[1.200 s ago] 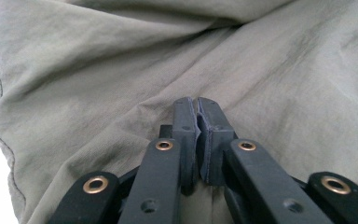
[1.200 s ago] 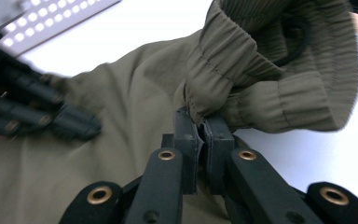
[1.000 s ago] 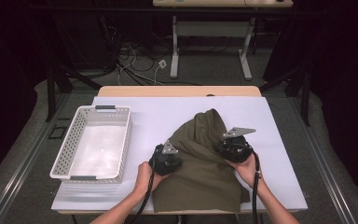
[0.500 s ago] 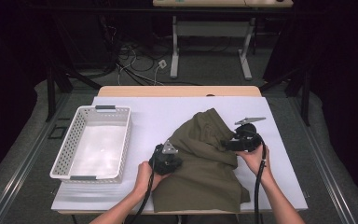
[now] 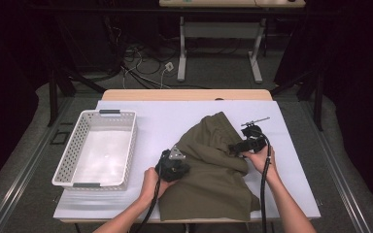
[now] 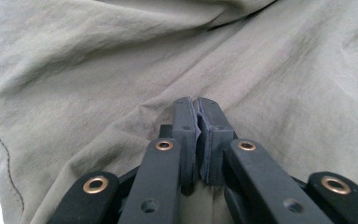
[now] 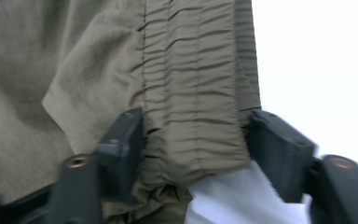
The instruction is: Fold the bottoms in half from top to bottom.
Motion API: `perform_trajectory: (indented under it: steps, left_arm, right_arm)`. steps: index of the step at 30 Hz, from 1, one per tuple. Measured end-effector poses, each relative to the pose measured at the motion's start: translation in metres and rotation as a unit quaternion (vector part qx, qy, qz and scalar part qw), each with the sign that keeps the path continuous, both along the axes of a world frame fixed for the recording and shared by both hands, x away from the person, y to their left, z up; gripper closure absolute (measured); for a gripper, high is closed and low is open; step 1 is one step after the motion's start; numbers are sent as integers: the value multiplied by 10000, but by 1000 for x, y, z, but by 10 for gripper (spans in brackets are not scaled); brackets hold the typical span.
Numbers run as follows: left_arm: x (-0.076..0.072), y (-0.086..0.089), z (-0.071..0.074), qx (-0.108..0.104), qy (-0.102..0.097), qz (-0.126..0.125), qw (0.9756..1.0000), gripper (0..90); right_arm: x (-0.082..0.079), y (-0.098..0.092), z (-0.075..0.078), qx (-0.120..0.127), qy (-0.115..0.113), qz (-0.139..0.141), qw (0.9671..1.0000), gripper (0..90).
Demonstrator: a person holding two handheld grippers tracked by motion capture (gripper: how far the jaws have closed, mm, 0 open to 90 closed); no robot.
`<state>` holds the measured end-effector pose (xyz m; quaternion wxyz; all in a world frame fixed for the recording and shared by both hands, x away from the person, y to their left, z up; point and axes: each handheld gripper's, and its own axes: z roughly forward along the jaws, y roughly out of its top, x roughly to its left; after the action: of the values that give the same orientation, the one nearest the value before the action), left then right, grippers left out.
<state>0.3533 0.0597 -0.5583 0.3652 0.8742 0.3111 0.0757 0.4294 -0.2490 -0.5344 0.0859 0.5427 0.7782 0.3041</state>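
In the lower middle of the high view, an olive-green garment [image 5: 213, 174] lies crumpled on the white sheet covering the desk [image 5: 175, 116], its near hem reaching almost to the desk's front edge and its far end tapering toward the centre of the frame. The left gripper [image 5: 175, 167] sits at the garment's left edge, held by the person's left hand [image 5: 153, 182] coming up from the bottom of the frame; in the left gripper view its jaws are pressed fully together, with the cloth [image 6: 98, 84] right under and around the tips, though whether a fold is pinched between them cannot be made out. Further up and to the right, the right gripper [image 5: 238, 147] lies at the garment's right side, in the person's right hand [image 5: 257, 158]. In the right gripper view its jaws stand about half apart and have just been closing; the gathered, elasticated band [image 7: 191, 102] of the garment lies between them, the pads at its two sides without visibly squeezing it. To the left of the garment, well apart from both grippers, a white perforated basket [image 5: 68, 160] stands on the desk.
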Motion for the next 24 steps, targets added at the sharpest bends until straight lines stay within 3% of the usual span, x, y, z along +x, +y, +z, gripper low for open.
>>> perform_trajectory:
  steps: [3, 7, 12, 13, 19, 24]
  left_arm:
    - [0, 0, 0, -4, -4, 2, 10000, 854]
    - [0, 0, 0, -12, -4, 7, 10000, 854]
    - [0, 0, 0, -8, -2, -8, 10000, 854]
    - [0, 0, 0, -9, 1, -7, 10000, 853]
    - [0, 1, 0, -46, 23, 11, 10000, 844]
    - [0, 2, 1, -49, 33, 14, 10000, 816]
  right_arm:
    - [1, 0, -2, -33, 64, -34, 10000, 488]
    - [0, 2, -2, -183, -94, -45, 9998, 611]
    - [-2, 3, 1, -99, -284, 23, 9995, 806]
    - [-3, 3, 3, 18, -307, 40, 9995, 817]
    - [-12, 6, 17, 55, -742, 233, 9970, 830]
    - [-30, 18, 38, 71, -1264, 634, 9899, 832]
